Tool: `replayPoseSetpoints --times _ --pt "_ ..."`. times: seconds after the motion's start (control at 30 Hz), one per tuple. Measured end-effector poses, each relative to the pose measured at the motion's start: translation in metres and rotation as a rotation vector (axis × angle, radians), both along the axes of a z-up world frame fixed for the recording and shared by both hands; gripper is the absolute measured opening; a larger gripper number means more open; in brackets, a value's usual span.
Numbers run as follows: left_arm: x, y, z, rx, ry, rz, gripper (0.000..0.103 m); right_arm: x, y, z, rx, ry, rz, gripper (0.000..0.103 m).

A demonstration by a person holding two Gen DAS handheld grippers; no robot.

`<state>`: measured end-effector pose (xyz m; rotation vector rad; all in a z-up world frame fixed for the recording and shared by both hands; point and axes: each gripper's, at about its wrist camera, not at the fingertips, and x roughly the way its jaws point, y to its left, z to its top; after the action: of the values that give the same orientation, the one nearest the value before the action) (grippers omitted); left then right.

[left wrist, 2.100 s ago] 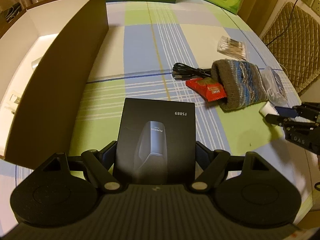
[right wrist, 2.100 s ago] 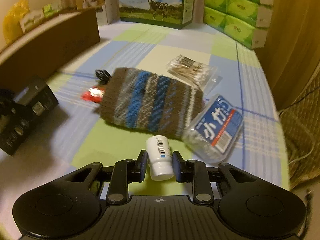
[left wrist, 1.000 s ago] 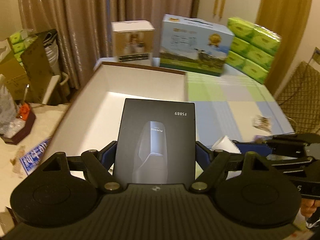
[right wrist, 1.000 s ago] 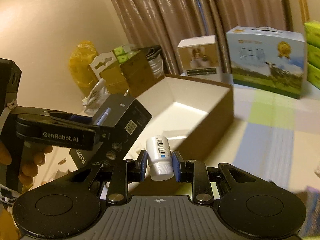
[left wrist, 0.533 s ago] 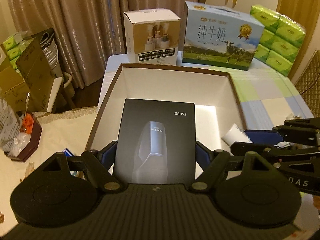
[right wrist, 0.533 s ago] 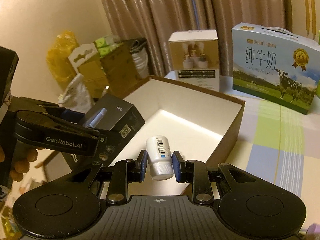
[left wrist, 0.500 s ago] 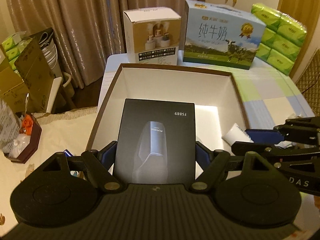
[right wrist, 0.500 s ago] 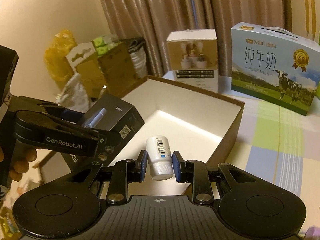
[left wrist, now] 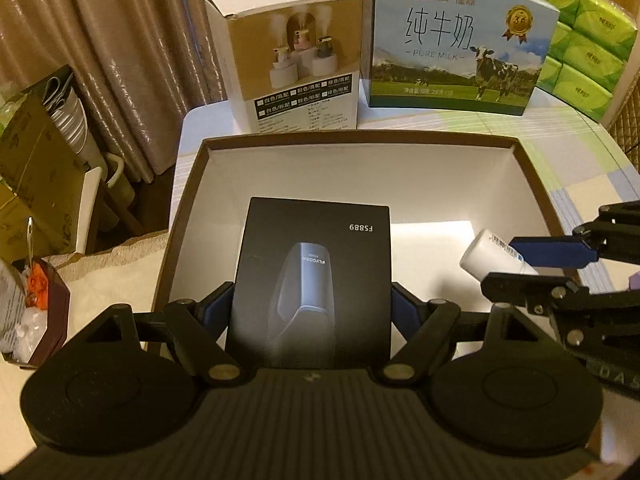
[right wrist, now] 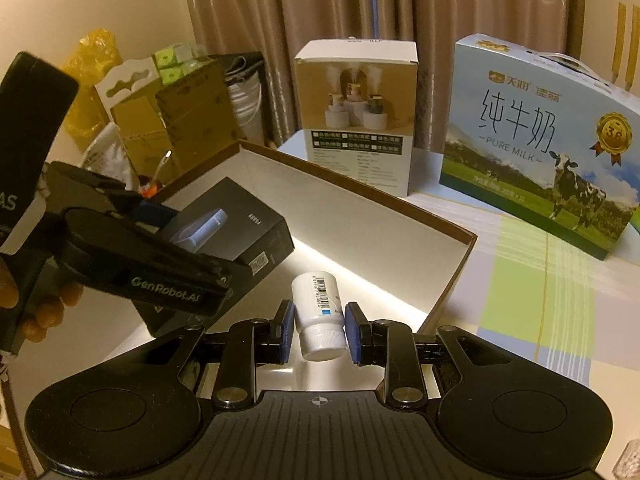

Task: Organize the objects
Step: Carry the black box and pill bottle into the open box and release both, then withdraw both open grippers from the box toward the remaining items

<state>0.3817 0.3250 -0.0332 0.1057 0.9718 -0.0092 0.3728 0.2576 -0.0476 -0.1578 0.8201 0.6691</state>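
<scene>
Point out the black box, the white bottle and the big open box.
black box (left wrist: pixel 316 276), left wrist view, middle of its printed top face.
white bottle (right wrist: pixel 318 300), right wrist view, its labelled side.
big open box (left wrist: pixel 360 168), left wrist view, inner far wall.

Brown pleated curtains (right wrist: pixel 360 20) hang behind the table's checked cloth (right wrist: pixel 540 280), beside a cream wall (right wrist: pixel 120 0).

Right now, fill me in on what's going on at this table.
A person is tidying items into a big open cardboard box with a handheld gripper in each hand. The left gripper is clamped on a black FS889 product box, held over the box interior. The right gripper grips a small white bottle by its cap end, also above the box. Neither item is set down yet. A milk carton stands behind.
</scene>
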Motion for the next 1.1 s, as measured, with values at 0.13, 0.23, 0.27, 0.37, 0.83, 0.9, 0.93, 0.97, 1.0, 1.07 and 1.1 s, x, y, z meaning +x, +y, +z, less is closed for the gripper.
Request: replayPoseSetpoints --times 0.13,0.23,0.27,0.37,0.83,0.9,0.93,0.97,1.0,1.07,1.1 --pt "0.012 -0.003 -0.007 0.013 0.0 -0.016 0.078 0.007 0.002 -0.003 -0.01 0.003 -0.003 0.024" --pt "0.013 -0.006 -0.007 0.044 -0.03 -0.03 0.081 0.009 0.004 -0.005 -0.021 -0.005 -0.002 0.024" --pt "0.014 -0.006 -0.007 0.052 -0.029 -0.029 0.081 0.011 0.005 -0.005 -0.022 -0.005 -0.003 0.024" --pt "0.014 -0.002 -0.005 0.041 -0.026 -0.02 0.081 0.013 0.005 -0.006 -0.022 -0.011 -0.01 0.024" --pt "-0.024 0.018 0.009 -0.039 0.005 0.039 0.088 -0.013 -0.007 0.007 0.047 -0.064 0.013 0.07" --pt "-0.033 0.019 0.012 -0.038 0.009 0.051 0.089 -0.023 -0.011 0.011 0.058 -0.068 0.02 0.075" --pt "-0.038 0.02 0.014 -0.04 0.008 0.057 0.09 -0.027 -0.013 0.012 0.067 -0.067 0.023 0.075" --pt "-0.042 0.021 0.015 -0.044 0.004 0.061 0.09 -0.032 -0.015 0.014 0.073 -0.064 0.025 0.077" --pt "-0.048 0.022 0.018 -0.047 0.004 0.068 0.09 -0.035 -0.016 0.016 0.076 -0.061 0.023 0.079" --pt "-0.058 0.023 0.023 -0.053 0.004 0.084 0.091 -0.043 -0.018 0.02 0.084 -0.052 0.019 0.082" --pt "-0.062 0.023 0.025 -0.055 0.006 0.092 0.091 -0.047 -0.02 0.022 0.089 -0.047 0.024 0.083"
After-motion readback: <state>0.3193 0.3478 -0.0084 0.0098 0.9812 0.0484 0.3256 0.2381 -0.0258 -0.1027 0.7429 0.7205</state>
